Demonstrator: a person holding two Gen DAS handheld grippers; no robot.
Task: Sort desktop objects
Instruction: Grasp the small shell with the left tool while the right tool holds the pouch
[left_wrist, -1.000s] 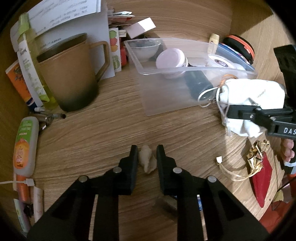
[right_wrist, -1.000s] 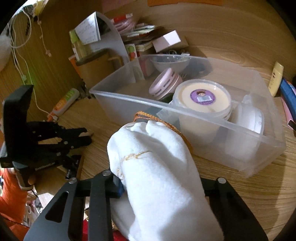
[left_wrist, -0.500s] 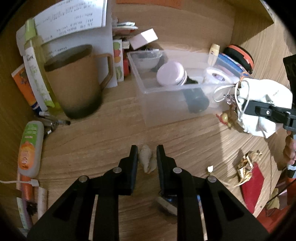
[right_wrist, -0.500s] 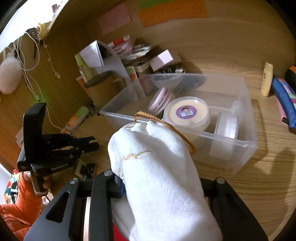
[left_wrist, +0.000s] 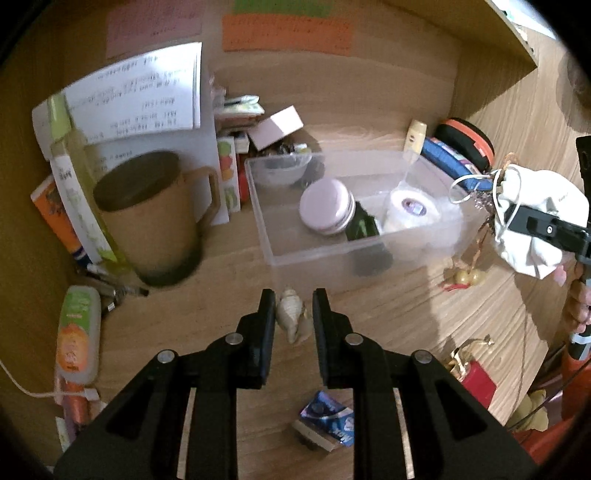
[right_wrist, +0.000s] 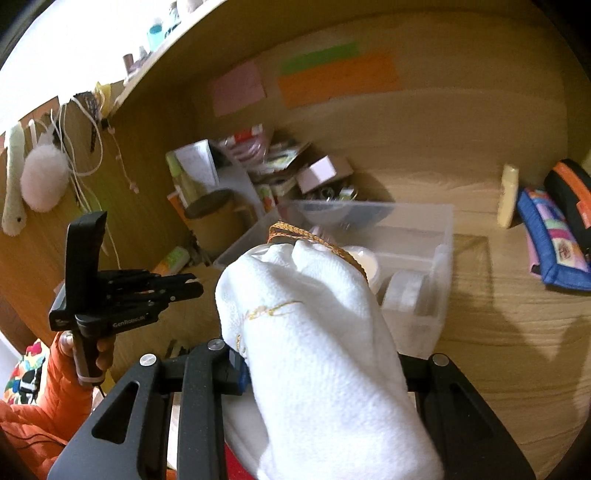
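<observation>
My left gripper (left_wrist: 293, 301) is shut on a small pale seashell (left_wrist: 291, 317) and holds it above the wooden desk, in front of the clear plastic bin (left_wrist: 295, 254). The bin holds a pink round tin (left_wrist: 327, 210), a white tub (left_wrist: 410, 210) and a dark item. My right gripper (right_wrist: 314, 354) is shut on a white drawstring pouch (right_wrist: 317, 350) with a gold cord, raised to the right of the bin (right_wrist: 439, 266). The pouch (left_wrist: 535, 218) shows in the left wrist view, with charms hanging from it. The left gripper (right_wrist: 184, 290) shows in the right wrist view.
A brown mug (left_wrist: 155, 218) stands left of the bin, with tubes (left_wrist: 77, 332) and papers beside it. A blue packet (left_wrist: 328, 417) and a red and gold item (left_wrist: 472, 369) lie on the desk below. Pencil cases (right_wrist: 554, 240) lie at the right.
Both grippers have risen from the desk with their loads, the left with the seashell, the right with the pouch. The bin and mug now look farther away.
</observation>
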